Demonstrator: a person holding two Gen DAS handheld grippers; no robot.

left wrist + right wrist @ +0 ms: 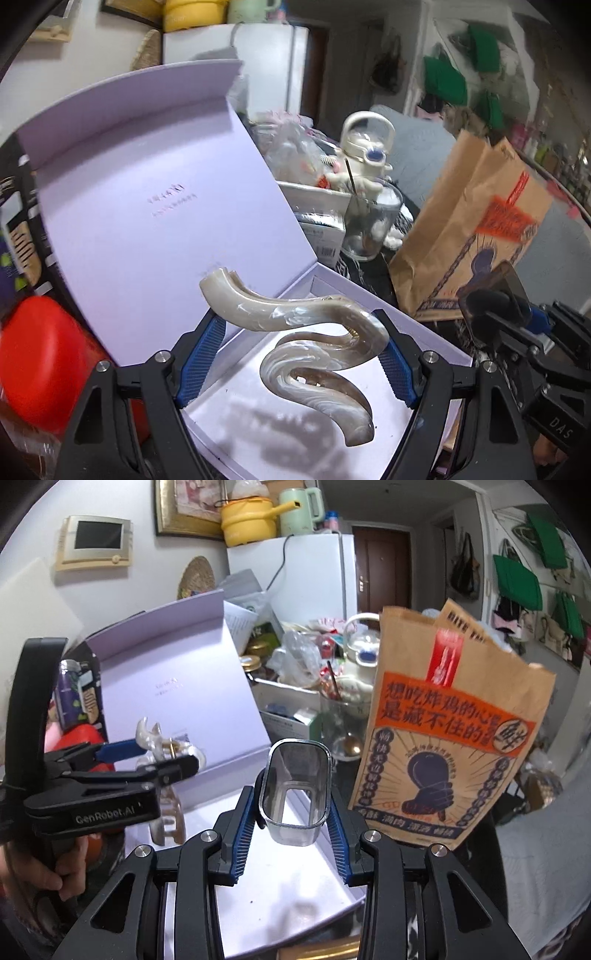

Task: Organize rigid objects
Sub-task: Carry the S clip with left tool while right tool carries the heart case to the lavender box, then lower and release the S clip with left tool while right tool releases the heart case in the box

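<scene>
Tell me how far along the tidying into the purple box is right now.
Nothing visibly lies in the open purple box yet. In hand: the left gripper grips a pearly hair claw above it, and the right gripper holds a clear rectangular container. Left: setting both down inside.

Both wrist views close, facing lavender box (pixel 122 206) (pixel 177 686); shared paper bag (pixel 469 236) (pixel 443 731).

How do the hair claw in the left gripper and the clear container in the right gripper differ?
The hair claw is pearly, opaque and wavy; the clear container is see-through and boxy with rounded corners. The claw is solid with teeth; the container is hollow and open-topped. Both are rigid, each clamped between blue-padded jaws above the open lilac box.
</scene>
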